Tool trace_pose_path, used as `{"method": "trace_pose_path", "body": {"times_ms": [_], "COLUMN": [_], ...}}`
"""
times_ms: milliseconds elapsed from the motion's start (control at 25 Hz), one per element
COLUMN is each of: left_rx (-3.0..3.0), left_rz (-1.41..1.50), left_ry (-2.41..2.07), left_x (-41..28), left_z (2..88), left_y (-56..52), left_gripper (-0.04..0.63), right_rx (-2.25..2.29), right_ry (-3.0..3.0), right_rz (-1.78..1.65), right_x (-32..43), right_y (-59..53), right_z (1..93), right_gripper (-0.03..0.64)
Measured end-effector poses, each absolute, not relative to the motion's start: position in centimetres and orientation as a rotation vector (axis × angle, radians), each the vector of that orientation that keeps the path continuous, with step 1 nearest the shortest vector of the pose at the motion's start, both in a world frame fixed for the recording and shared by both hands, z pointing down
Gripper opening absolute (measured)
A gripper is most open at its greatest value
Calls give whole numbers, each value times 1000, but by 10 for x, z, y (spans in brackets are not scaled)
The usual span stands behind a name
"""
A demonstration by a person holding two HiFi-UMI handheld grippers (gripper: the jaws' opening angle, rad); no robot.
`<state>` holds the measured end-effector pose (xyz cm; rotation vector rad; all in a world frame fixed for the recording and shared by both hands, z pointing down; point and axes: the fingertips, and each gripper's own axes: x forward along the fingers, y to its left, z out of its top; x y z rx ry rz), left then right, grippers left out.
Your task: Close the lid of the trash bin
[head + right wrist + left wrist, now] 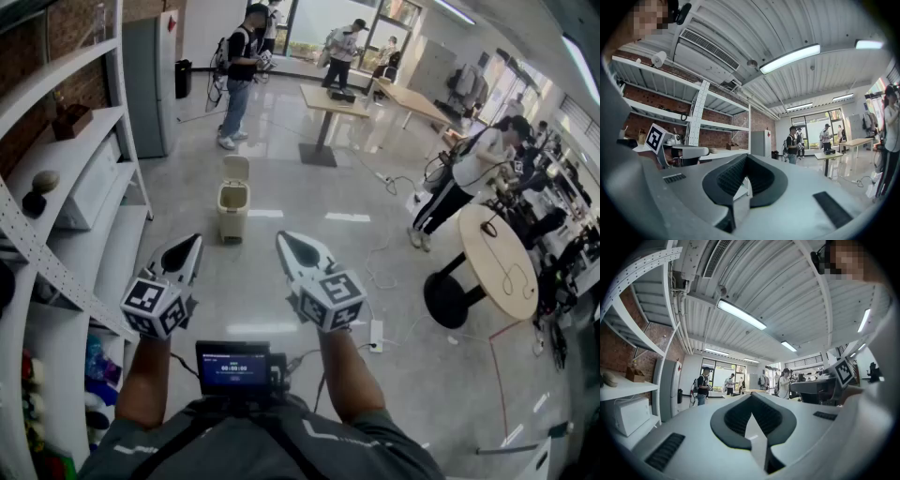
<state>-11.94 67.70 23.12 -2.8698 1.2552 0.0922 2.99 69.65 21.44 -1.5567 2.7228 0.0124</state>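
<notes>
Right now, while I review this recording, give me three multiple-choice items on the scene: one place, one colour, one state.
1. Where is the trash bin?
A. on the floor, ahead of both grippers
B. on a shelf
C. on the round table

2. What colour is the bin?
A. black
B. cream
C. red

3. How is its lid?
A. shut
B. raised upright
C. lying beside the bin

Answers:
1. A, it stands on the floor beyond the left gripper and right gripper.
2. B, body and lid are pale cream.
3. B, the lid stands up behind the opening.
</notes>
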Motion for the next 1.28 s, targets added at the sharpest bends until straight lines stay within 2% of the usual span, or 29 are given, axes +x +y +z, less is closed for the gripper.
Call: {"method": "trace_pose_path", "body": {"times_ms": [520,1280], "left_rx": [-2873,-2902], "left_rz": [103,112], "left_ry": [1254,1180], "left_x": [-124,-170], "left_z": [223,228], "left_y": [677,679], "left_gripper": [-5,-5], "right_rx": [-1562,-1562], "right_ry": [2715,2726], "right_rz": [37,14], "right_x": [25,-28], "right_y": [693,698], "right_z": [203,208], "right_gripper": [9,11]}}
